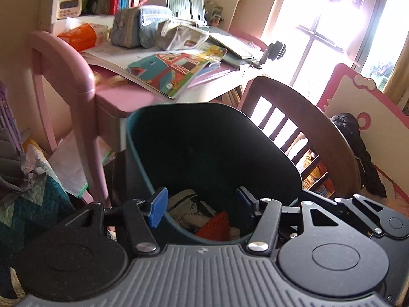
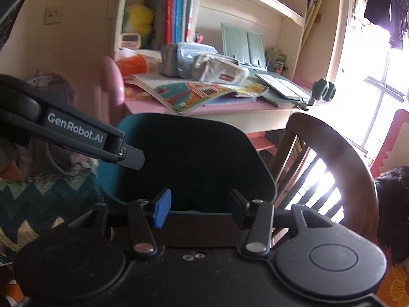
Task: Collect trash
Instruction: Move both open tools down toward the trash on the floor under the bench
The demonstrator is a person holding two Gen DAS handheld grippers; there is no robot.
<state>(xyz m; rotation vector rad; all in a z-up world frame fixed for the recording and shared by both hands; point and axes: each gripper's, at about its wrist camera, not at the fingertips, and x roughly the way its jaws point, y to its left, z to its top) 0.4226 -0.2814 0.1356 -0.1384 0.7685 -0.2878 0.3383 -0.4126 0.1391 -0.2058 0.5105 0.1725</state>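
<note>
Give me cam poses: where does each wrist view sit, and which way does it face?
Left wrist view: on the left gripper, above the teal trash bin, looking down into it and toward the pink desk; its open jaws straddle the near rim, over trash with an orange piece.
Right wrist view: on the right gripper, lower beside the bin, facing the desk and bookshelf; jaws open, left gripper intruding at left.
Shared: bin, desk, wooden chair, window.
</note>
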